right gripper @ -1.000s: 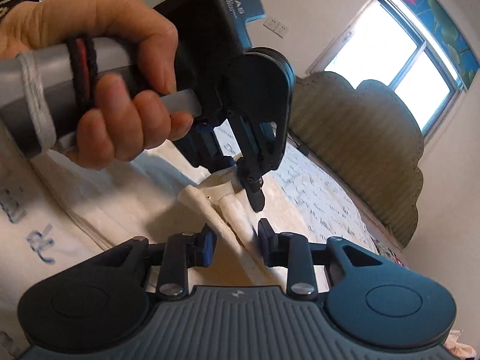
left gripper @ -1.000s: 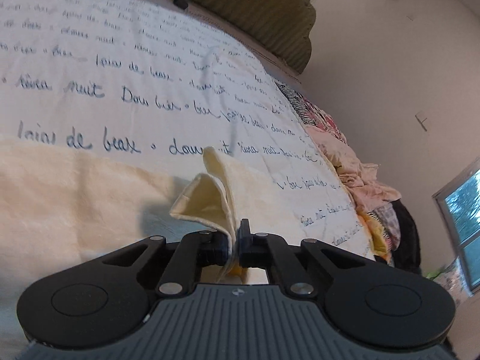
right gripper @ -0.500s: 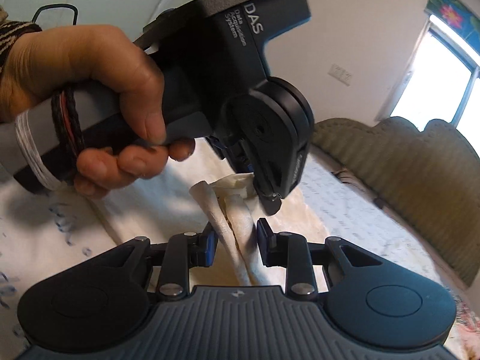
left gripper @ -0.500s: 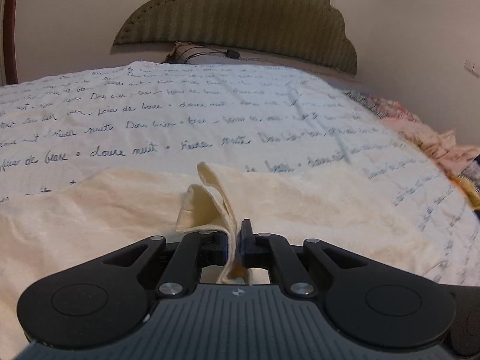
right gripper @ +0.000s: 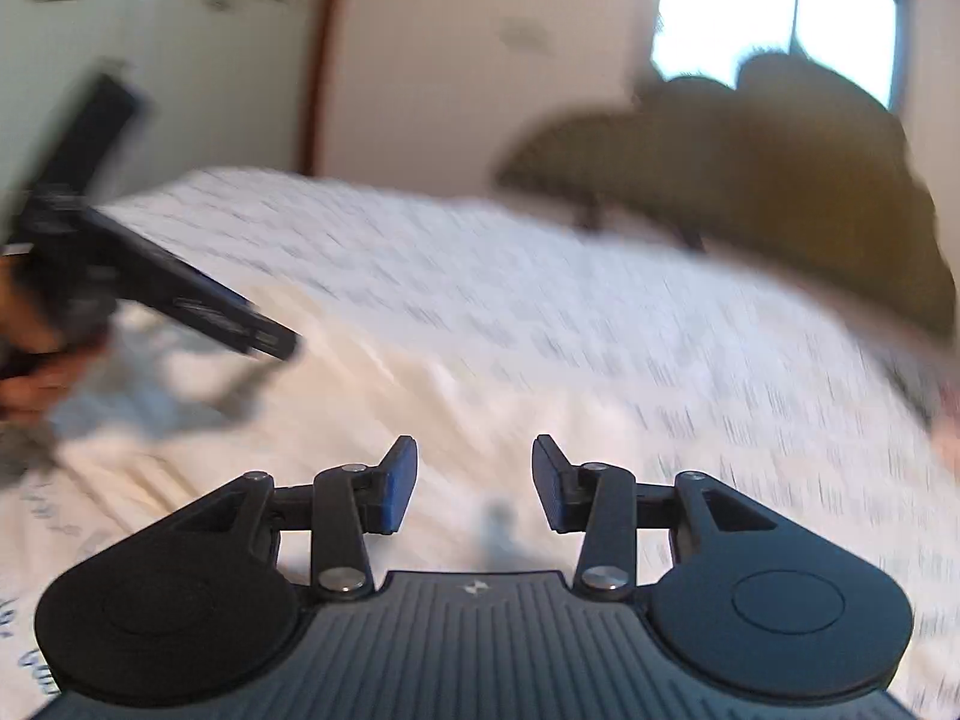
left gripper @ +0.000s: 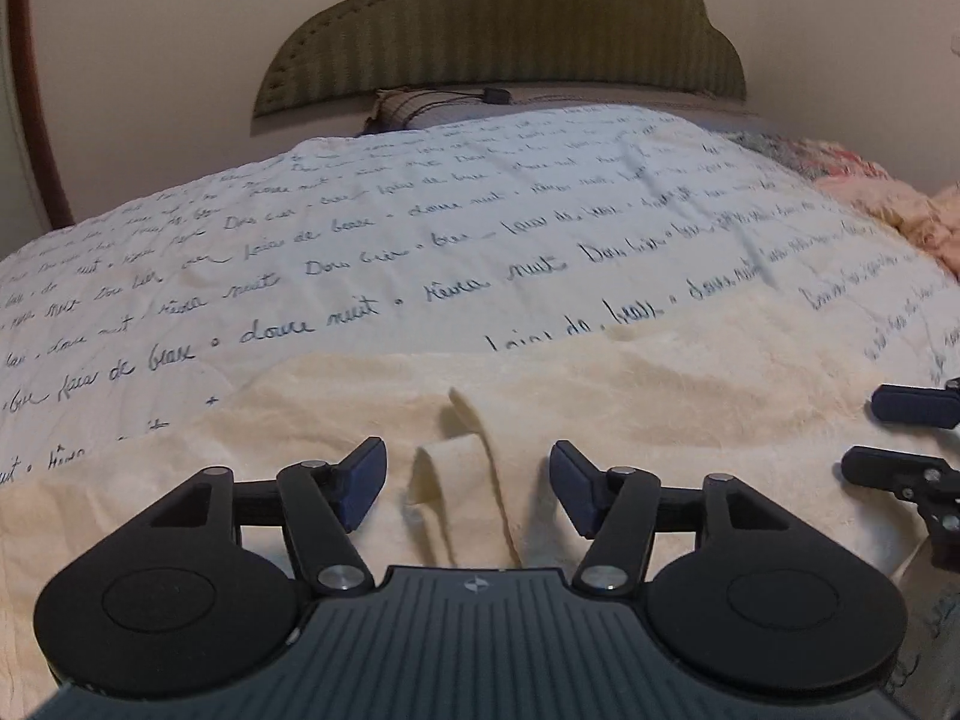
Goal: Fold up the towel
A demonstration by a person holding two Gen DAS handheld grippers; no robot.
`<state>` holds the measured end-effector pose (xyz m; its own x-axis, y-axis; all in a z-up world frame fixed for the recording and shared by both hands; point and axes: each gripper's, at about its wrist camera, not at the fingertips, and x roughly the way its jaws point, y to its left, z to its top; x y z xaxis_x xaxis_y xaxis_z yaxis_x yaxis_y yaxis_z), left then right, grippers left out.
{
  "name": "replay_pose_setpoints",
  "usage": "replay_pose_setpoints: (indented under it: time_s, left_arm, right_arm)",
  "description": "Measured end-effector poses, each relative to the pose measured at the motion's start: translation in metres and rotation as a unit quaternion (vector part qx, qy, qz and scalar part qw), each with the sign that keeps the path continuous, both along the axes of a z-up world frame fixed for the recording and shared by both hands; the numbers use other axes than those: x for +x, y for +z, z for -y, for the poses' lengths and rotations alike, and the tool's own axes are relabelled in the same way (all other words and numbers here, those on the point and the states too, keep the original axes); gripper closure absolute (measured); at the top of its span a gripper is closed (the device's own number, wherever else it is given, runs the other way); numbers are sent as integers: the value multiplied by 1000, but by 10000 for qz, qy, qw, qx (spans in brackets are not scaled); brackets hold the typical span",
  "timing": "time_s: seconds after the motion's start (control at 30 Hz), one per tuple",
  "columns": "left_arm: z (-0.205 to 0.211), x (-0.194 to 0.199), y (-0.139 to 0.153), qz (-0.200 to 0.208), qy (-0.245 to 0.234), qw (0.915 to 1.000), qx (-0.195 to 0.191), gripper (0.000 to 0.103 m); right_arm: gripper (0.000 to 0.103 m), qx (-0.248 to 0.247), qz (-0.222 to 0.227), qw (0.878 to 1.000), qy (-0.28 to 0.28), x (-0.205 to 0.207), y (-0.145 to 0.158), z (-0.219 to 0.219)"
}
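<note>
A cream towel [left gripper: 660, 396] lies spread across the near part of the bed. One loose corner flap [left gripper: 444, 474] is curled up on it, resting between the fingers of my left gripper [left gripper: 467, 456], which stands open and holds nothing. My right gripper [left gripper: 864, 438] pokes in at the right edge of the left wrist view, just above the towel. Its own view is blurred by motion: the right gripper [right gripper: 474, 450] is open and empty over pale cloth [right gripper: 336, 420]. A hand [right gripper: 30, 360] holds the left tool's dark housing [right gripper: 180, 300] at the far left.
A white bedspread [left gripper: 420, 228] with handwritten script covers the bed. A padded olive headboard [left gripper: 498, 36] and a pillow [left gripper: 408, 108] stand at the far end. Crumpled pink clothes [left gripper: 888, 204] are heaped at the right edge. A bright window [right gripper: 780, 0] is behind the headboard.
My left gripper has opened and let go of the towel corner, which now lies on the towel. The right gripper has swung away to the right and its jaws are wider.
</note>
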<state>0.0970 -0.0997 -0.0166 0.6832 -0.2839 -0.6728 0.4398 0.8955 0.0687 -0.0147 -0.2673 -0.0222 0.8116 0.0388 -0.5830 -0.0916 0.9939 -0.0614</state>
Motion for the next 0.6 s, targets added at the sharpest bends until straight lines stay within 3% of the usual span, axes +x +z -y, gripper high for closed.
replay_pose_setpoints:
  time_s: [0.07,0.1,0.17,0.3,0.37,0.43,0.53,0.6]
  left_arm:
    - [3,-1,-11,-105,9,9999,112,36]
    - [0,-3,-11,-103,59,9999,30,36]
    - [-5,-6,-7,-50,154,9998,-75,37]
    - [-2,-13,9,245,188,9994,-164,35]
    - [4,-15,11,265,69,9994,-196,30]
    - [13,-12,2,179,-26,9998,-44,28]
    - [10,-10,-13,-71,80,9999,55,31]
    - [4,-13,-9,-26,90,9998,-149,31]
  right_arm:
    - [62,129,-592,9977,-289,11,-24,13]
    - [62,67,-601,9974,-389,9,-28,14]
    - [62,59,-280,9982,-519,-1,-18,17]
    - [61,-374,330,9881,-1457,-16,0,33]
    - [61,-243,466,9900,-1312,-21,5,40]
    - [62,-176,237,9952,-937,-20,0,34]
    - [60,-893,-536,9918,-742,-11,-38,15]
    - [60,-715,-412,9929,-863,-13,-35,16]
